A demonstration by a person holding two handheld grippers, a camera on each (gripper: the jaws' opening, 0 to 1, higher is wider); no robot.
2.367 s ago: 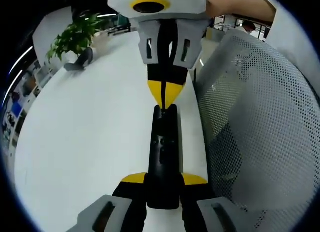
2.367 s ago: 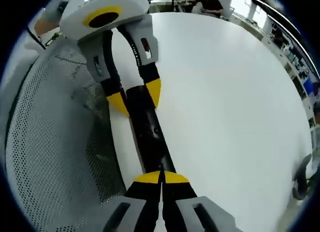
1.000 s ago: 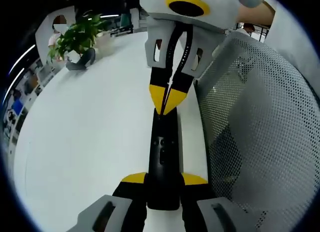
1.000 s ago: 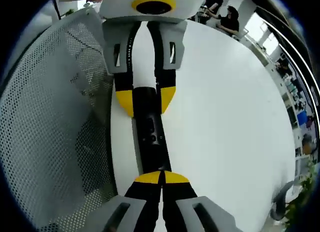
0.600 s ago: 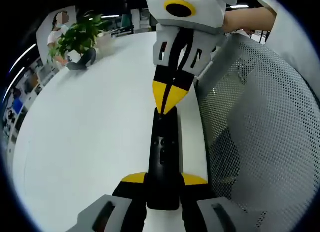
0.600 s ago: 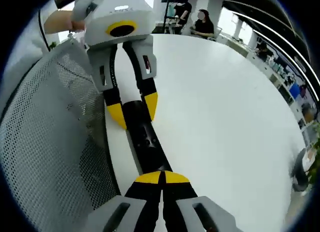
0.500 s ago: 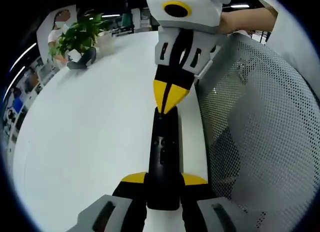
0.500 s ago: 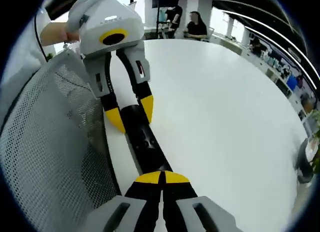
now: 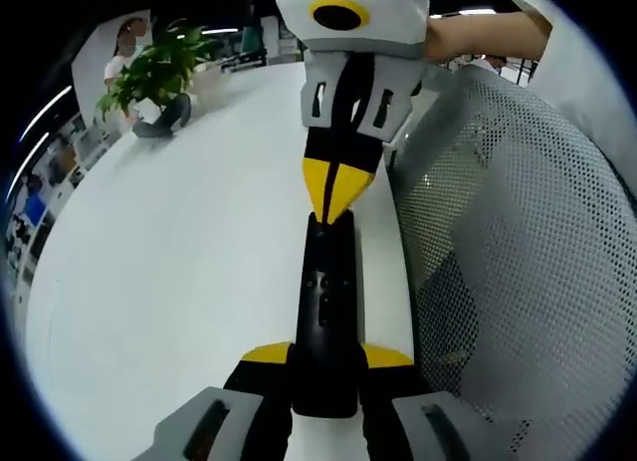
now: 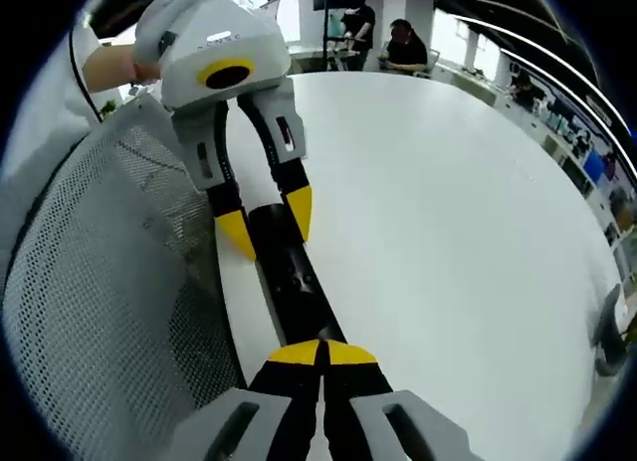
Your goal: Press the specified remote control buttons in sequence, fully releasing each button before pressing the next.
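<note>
We find the left tool clamped on the black remote control at the counter edge; the right tool, jaws closed, touches its far end.

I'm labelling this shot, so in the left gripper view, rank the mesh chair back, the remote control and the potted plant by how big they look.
1. Mesh chair back, by far the largest.
2. Remote control.
3. Potted plant, the smallest, though it sits far off across the table, so its true size is unsure.

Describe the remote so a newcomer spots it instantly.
On the big white table, look along the edge nearest the mesh chair back. The remote is the slim black bar there, clamped by the left gripper, the only dark thing nearby.
</note>
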